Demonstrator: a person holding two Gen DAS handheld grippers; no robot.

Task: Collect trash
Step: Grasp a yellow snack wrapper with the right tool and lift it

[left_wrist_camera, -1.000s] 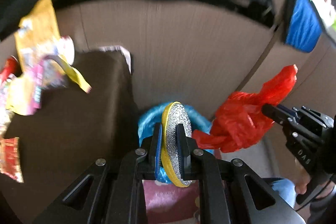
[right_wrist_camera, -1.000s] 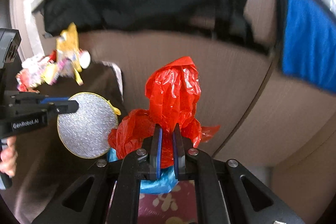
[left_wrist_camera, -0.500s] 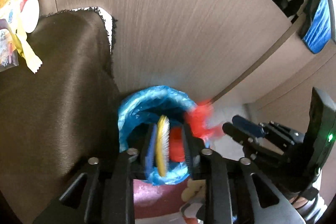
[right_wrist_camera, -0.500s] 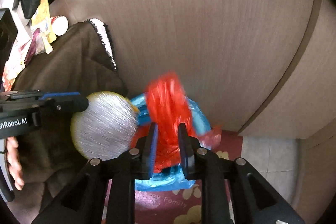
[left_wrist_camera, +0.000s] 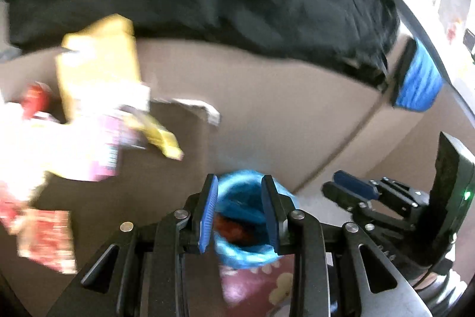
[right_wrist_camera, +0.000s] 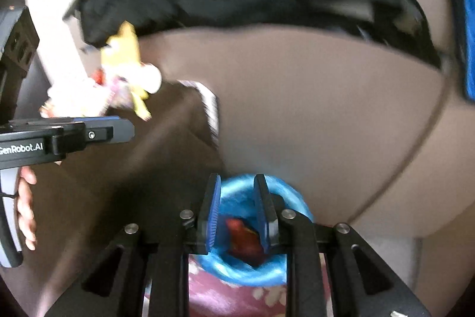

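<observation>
Lying inside the blue-lined bin (right_wrist_camera: 252, 228), below and beyond both tools: red bag (right_wrist_camera: 243, 239). Left tool (left_wrist_camera: 239, 213) and right tool (right_wrist_camera: 237, 213) hovering above that bin, jaws just having been opening, released, nothing between them. Gone from the left tool since earlier: glitter disc. Showing only in the right view: a hand (right_wrist_camera: 25, 210) beside the bin, gripping the left tool.

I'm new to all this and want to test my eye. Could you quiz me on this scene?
1. True or false: the left gripper grips a glittery disc.
2. What colour is the crumpled plastic inside the blue-lined bin?
3. Where do the snack wrappers lie? A) on the dark brown cloth B) in the bin C) in the right gripper

Key: 1 false, its jaws have just opened, empty; 2 red; 3 A.
</observation>
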